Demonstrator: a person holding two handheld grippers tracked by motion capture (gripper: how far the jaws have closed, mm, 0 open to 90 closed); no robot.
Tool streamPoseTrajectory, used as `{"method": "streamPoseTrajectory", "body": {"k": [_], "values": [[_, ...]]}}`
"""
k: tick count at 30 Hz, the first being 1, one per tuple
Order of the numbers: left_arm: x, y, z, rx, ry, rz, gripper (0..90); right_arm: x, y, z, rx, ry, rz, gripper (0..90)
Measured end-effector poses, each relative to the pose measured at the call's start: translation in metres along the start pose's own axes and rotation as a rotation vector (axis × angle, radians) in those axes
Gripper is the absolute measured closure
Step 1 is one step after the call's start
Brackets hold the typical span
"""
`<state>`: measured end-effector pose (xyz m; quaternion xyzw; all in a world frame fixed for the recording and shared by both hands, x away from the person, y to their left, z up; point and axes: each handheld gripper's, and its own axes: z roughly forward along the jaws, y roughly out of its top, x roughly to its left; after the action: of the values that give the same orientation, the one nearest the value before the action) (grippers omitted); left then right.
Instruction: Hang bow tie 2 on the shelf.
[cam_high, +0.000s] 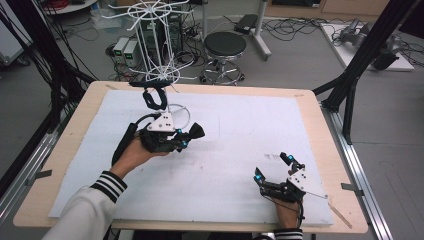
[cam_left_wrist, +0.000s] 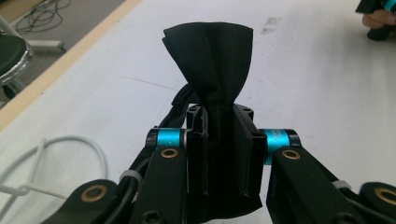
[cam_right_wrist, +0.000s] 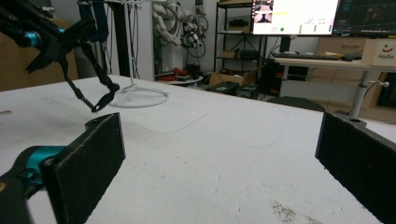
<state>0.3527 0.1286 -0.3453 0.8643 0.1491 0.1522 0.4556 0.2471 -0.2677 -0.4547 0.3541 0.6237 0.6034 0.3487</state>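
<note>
The L gripper (cam_high: 192, 133) is clamped tight on a black fabric piece (cam_left_wrist: 212, 65), which looks like a strap or band. In the left gripper view the cloth is bunched btwn the two pads and fans out past the tips, w/ more of it trailing back under the jaws. In the high view that gripper sits lifted above the white mat (cam_high: 240, 130), left of centre, tips pointing right, w/ the fabric end sticking out as a dark lump. Just behind it, toward the far edge, stands a white wire rack (cam_high: 159, 45) on a ring base; another black strap (cam_high: 154, 98) hangs from a low arm of it, close to the gripper but whether they touch can't be told. In the right gripper view a thin black strap end (cam_right_wrist: 100, 91) dangles below the L gripper (cam_right_wrist: 46, 39), near the rack's ring base (cam_right_wrist: 140, 98). The R gripper (cam_high: 272, 167) rests low at the near right of the mat, well apart from the fabric, jaws spread wide w/ nothing btwn them. The mat btwn the two grippers is bare. Beyond the wooden table (cam_high: 320, 115) is a black stool (cam_high: 225, 47) and floor cables.
</note>
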Motion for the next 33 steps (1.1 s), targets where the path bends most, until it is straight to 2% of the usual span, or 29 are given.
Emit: {"method": "streamPoseTrajectory", "body": {"k": [12, 27, 33], "values": [[0.009, 0.016, -0.024, -0.072, 0.031, -0.009, 76.5, 0.0, 0.0, 0.0, 0.001, -0.001, -0.003, 0.7], [0.013, 0.034, -0.036, -0.124, 0.049, -0.014, 76.5, 0.0, 0.0, 0.0, -0.003, -0.001, -0.01, 0.6], [0.016, 0.041, -0.042, -0.139, 0.061, -0.014, 76.6, 0.001, 0.0, 0.0, 0.004, 0.001, 0.002, 0.6]]}}
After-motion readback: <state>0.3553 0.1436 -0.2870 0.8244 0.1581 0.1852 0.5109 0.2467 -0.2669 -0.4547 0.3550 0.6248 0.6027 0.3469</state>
